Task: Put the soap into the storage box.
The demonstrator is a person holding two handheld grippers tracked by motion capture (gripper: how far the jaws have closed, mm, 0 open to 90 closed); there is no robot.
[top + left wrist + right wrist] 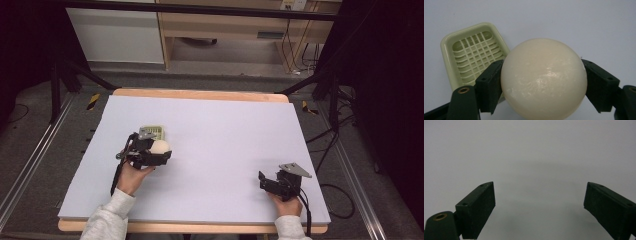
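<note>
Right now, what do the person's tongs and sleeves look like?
Both tongs, left and right, are black, each with two flat block-shaped jaws. A grey three-cornered plate tops each one. A brass-coloured eyelet sits at a jaw base in both gripper views. Black cables trail back from each. The sleeves are light grey.

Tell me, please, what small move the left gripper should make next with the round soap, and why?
Probably carry it forward over the green slatted dish and lower it there. The left gripper is shut on the cream round soap, a jaw on each side, and the dish lies empty just beyond. The right gripper rests open and apart.
</note>
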